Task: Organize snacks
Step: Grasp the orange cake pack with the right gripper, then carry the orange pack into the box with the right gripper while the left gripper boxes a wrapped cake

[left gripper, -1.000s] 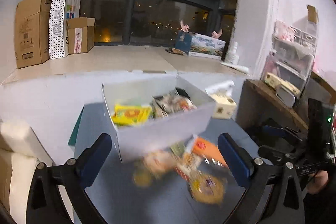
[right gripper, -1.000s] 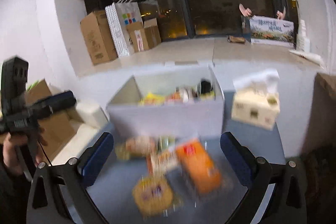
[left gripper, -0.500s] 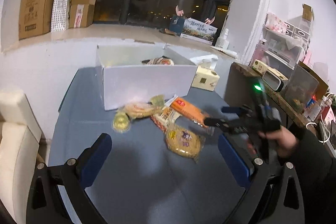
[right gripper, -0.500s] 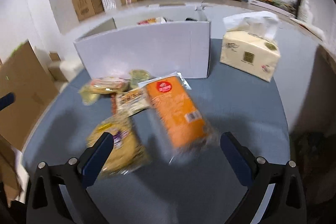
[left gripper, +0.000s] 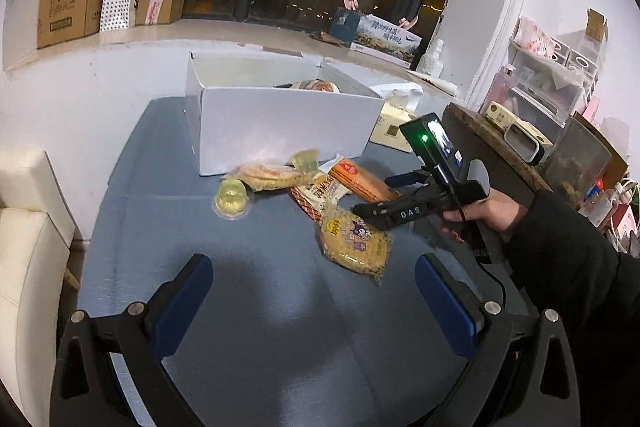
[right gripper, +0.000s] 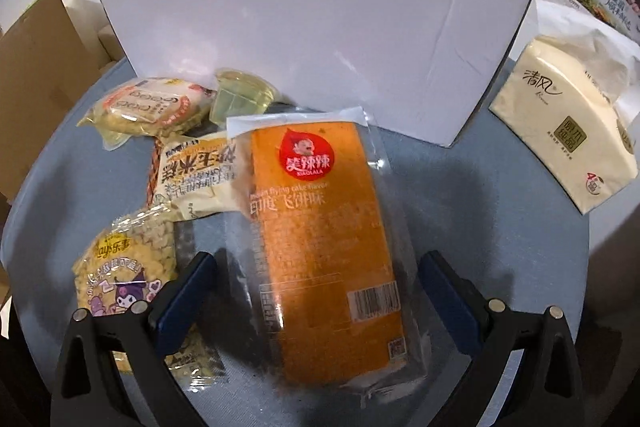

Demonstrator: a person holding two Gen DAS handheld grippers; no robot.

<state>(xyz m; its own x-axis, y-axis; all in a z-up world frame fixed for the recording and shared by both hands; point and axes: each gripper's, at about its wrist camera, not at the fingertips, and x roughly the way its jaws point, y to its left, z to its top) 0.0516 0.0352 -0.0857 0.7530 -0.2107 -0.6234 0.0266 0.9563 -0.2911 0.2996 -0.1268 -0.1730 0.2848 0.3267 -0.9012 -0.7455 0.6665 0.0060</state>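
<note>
An orange snack pack (right gripper: 324, 243) lies on the blue table between the open fingers of my right gripper (right gripper: 316, 291), which straddles its near end without closing. Left of it lie a yellow Lay's bag (right gripper: 124, 267), a cream packet (right gripper: 196, 175), a round cake pack (right gripper: 148, 107) and a jelly cup (right gripper: 244, 99). The white box (right gripper: 312, 27) stands behind them. In the left wrist view my left gripper (left gripper: 312, 299) is open and empty, held back over bare table, with the right gripper (left gripper: 384, 195) over the orange pack (left gripper: 360, 183) and the white box (left gripper: 280, 127) beyond.
A tissue pack (right gripper: 568, 131) sits right of the box. A second jelly cup (left gripper: 230, 199) lies left of the pile. A white chair (left gripper: 28, 247) stands left of the table, and a wooden shelf with clutter (left gripper: 520, 155) stands to the right.
My right gripper has moved down and forward onto the orange pack, which now lies between its fingers. My left gripper has pulled back slightly and stays open.
</note>
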